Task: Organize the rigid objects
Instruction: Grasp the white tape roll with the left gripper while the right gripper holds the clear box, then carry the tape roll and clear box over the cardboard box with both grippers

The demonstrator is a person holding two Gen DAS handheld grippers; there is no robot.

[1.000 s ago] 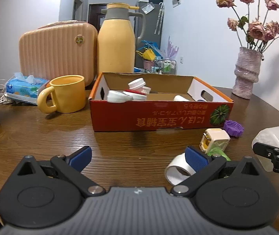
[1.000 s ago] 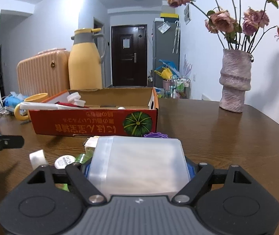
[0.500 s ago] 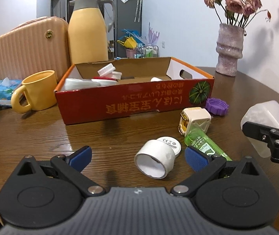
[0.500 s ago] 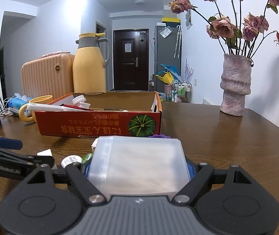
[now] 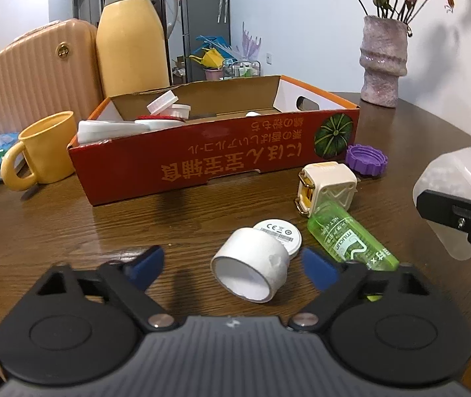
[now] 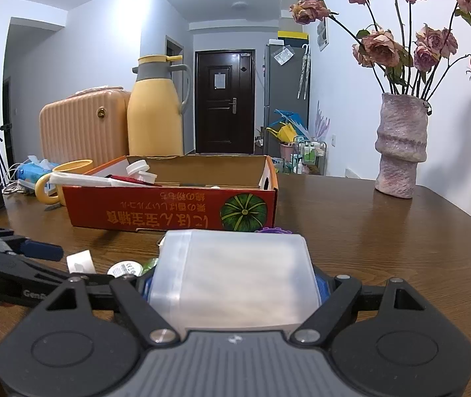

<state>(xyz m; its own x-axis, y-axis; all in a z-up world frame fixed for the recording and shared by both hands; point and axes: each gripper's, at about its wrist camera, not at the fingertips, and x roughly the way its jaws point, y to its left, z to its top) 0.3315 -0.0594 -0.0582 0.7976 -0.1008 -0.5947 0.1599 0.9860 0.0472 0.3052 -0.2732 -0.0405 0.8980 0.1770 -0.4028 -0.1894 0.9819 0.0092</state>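
The left tool (image 5: 232,266) is closing its jaws around the white tape roll (image 5: 251,272) lying between them, untouched as yet, probably for the red cardboard box (image 5: 215,162) ahead, while the right tool (image 6: 233,283) clamps a translucent plastic container (image 6: 235,278).

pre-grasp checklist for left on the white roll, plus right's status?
1. White roll sits between the left gripper fingers: ok, jaws closing, pads not yet touching.
2. Roll lies on its side, open end toward the camera: ok.
3. Neighbours clear of the fingers: not ok, white disc touches the roll and green bottle lies beside the right-hand finger.
4. Right gripper grips the translucent box: ok.
5. Room in the red carton: ok, right part looks free.
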